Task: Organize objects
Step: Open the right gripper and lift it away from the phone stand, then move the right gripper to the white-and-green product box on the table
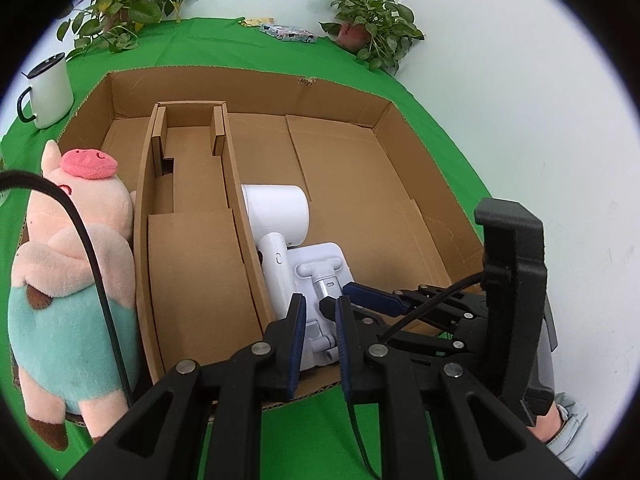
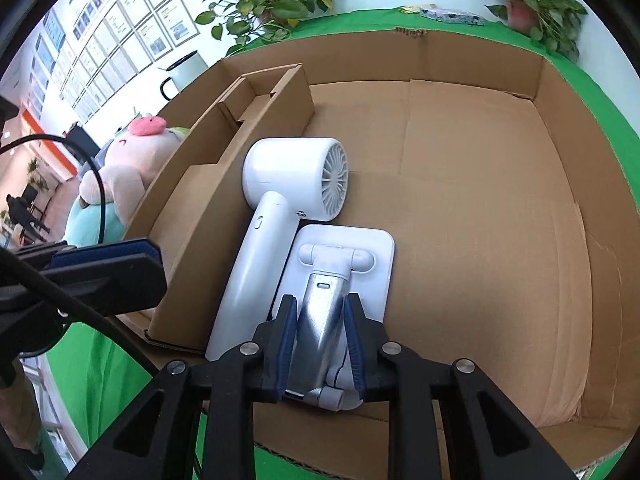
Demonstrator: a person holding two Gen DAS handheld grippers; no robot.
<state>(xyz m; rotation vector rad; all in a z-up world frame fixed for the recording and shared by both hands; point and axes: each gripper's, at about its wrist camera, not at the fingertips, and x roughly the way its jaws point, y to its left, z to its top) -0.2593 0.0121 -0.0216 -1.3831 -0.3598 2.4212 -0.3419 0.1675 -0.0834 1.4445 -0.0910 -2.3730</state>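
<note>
The green-covered table (image 1: 280, 52) carries a wide, shallow cardboard box (image 2: 460, 184), the landmark here. Against the box's outer left wall stands a plush pig (image 1: 76, 248); inside, along that left side, runs a cardboard divider insert (image 1: 192, 208). Just beside the insert, toward the box's near edge, lies a white handheld fan (image 2: 280, 200), and touching it on the box floor rests a white folding stand (image 2: 344, 264) with a silver arm (image 2: 320, 320).

The right tongs (image 2: 319, 344) are clamped on that silver arm, blue pads pressing both its sides. The left tongs (image 1: 318, 320) are nearly closed and seem to hold nothing, hovering over the stand's near end.

To do this step well, I judge the grip should stay square on the arm, since the metal looks slick, and any lift should go straight up, keeping clear of the fan.
</note>
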